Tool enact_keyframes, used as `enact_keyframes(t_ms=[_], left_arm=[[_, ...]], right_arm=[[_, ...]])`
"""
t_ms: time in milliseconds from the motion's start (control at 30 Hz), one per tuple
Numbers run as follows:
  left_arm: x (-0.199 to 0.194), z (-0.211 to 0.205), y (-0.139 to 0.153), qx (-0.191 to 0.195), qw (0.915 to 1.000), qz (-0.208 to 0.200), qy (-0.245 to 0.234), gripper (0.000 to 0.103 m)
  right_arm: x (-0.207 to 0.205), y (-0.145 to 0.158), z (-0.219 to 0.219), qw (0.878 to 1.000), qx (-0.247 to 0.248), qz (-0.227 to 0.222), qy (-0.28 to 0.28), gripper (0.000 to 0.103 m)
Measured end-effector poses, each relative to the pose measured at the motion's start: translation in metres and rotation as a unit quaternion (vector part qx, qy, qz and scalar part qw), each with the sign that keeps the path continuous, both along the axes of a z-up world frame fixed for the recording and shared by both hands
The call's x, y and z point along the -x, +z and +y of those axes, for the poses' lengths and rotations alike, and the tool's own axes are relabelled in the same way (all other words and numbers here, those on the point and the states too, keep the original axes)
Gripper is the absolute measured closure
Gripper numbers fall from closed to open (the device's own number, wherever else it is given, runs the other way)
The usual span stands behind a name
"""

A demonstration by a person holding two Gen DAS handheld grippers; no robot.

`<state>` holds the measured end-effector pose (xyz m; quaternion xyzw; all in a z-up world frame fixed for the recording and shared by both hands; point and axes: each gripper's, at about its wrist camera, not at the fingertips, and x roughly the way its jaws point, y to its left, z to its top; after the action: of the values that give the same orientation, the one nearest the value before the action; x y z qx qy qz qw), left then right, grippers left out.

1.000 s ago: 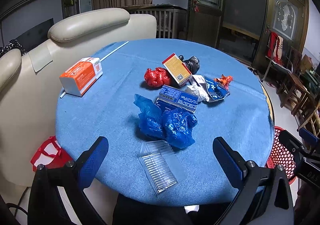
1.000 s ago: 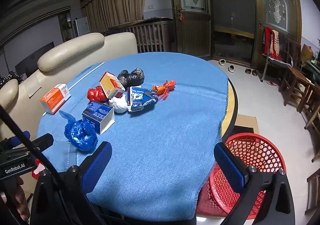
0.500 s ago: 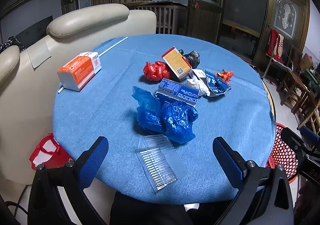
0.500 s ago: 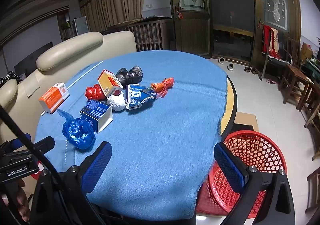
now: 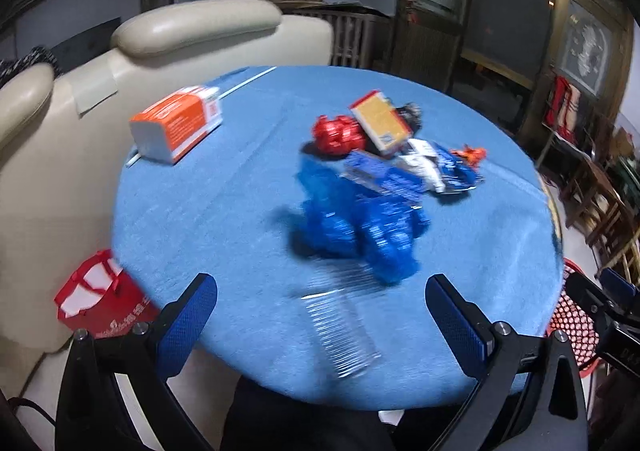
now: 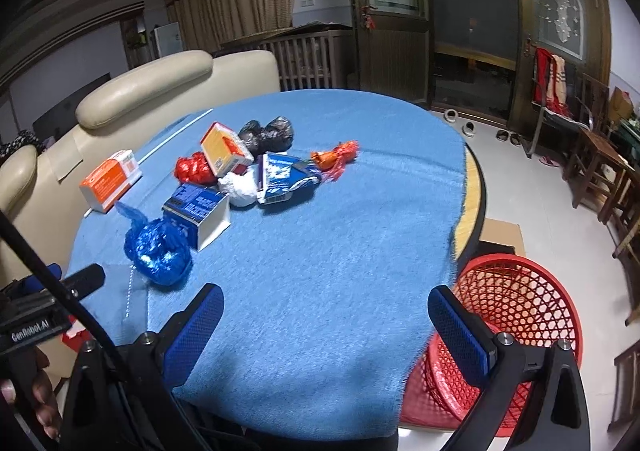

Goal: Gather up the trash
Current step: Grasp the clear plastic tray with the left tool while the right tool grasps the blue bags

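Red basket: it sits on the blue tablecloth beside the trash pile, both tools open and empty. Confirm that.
Not quite. The red basket stands on the floor beside the table, below its edge, as the right wrist view shows. The rest holds: the left tool and the right tool are open and empty, and the trash pile lies on the cloth.

The right gripper (image 6: 325,315), jaws wide apart, hovers over the blue-clothed table (image 6: 320,251) beside a red basket (image 6: 520,291).

Round table (image 6: 360,251) w/ blue cloth, trash pile (image 6: 240,179), orange box (image 6: 110,179), clear tray (image 5: 340,331)
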<state>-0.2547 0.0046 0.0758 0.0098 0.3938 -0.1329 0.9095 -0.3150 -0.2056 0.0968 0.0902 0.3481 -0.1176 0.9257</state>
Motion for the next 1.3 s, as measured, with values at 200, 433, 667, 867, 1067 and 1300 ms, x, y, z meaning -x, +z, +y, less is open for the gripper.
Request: enact_keyframes(t_ms=[200, 433, 667, 867, 1067, 1300], left_arm=[[-0.007, -0.007, -0.022, -0.003, 0.9992, 0.039, -0.010, 0.000], [-0.021, -0.034, -0.042, -0.040, 0.9973, 0.053, -0.033, 0.007], [-0.032, -0.014, -0.048, 0.008, 0.9975, 0.059, -0.039, 0.080], [-0.046, 0.017, -0.042, 0.038, 0.9981, 0.047, -0.013, 0.080], [-0.058, 0.040, -0.040, 0.059, 0.9975, 0.039, -0.003, 0.080], [-0.064, 0.062, -0.044, 0.089, 0.9950, 0.043, 0.010, 0.080]], right_arm=[[-0.011, -0.017, 0.007, 1.000, -0.008, 0.021, 0.018, 0.000], [-0.016, -0.028, 0.004, 0.999, -0.014, 0.037, 0.023, 0.000], [-0.036, -0.034, 0.012, 0.997, -0.023, 0.047, 0.060, 0.000], [-0.065, -0.036, 0.048, 0.987, -0.052, 0.051, 0.143, 0.000], [-0.108, -0.038, 0.085, 0.977, -0.083, 0.047, 0.189, 0.000], [-0.145, -0.061, 0.098, 0.971, -0.124, 0.077, 0.191, 0.045]])
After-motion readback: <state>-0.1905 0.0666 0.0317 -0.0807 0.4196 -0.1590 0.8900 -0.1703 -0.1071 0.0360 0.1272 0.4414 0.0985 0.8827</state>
